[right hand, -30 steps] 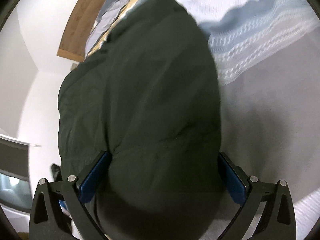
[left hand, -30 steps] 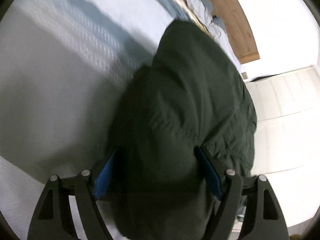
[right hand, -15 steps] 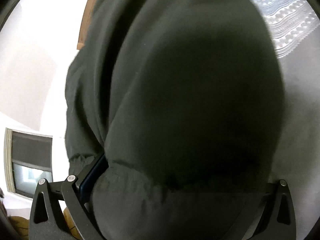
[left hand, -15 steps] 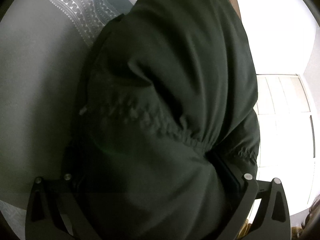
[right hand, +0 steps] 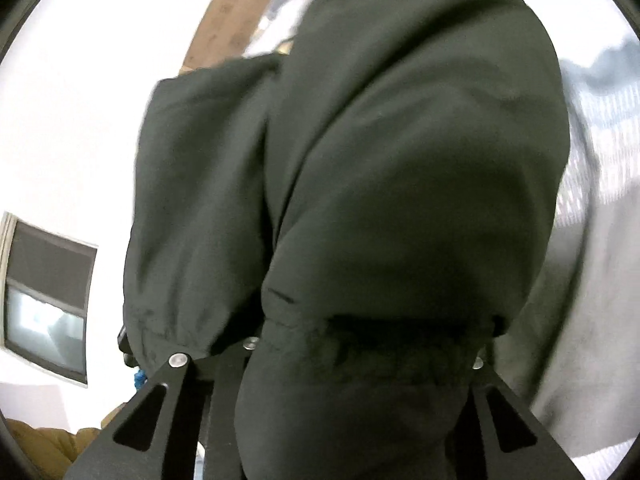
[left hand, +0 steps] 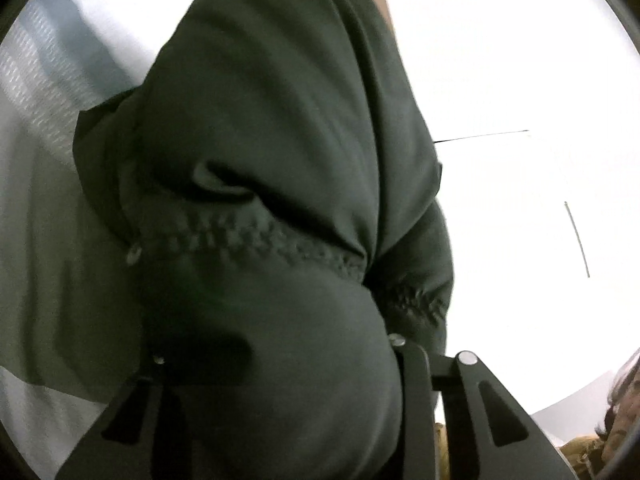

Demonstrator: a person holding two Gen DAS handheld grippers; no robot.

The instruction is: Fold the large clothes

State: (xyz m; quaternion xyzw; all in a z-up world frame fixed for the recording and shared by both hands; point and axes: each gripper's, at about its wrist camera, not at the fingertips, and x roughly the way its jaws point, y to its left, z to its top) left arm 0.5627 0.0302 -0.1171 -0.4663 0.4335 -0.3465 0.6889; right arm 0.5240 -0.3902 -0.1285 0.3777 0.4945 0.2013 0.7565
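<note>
My left gripper (left hand: 276,364) and right gripper (right hand: 360,360) have just been closing, and each now pinches the gathered hem of the dark green jacket (left hand: 280,140). The jacket hangs from them above the bed (left hand: 44,128), hiding my fingertips.

Each camera sits just behind its own gripper and looks forward along the fingers, angled somewhat downward. The left wrist view is pressed close against a dark green garment (left hand: 280,200), with a pale bedspread (left hand: 44,92) off to the tool's left and a bright white wall to its right. The right wrist view mirrors this: the same garment (right hand: 380,180) fills the frame ahead, the bedspread (right hand: 592,140) to the right, a wooden headboard (right hand: 236,16) far ahead.
</note>
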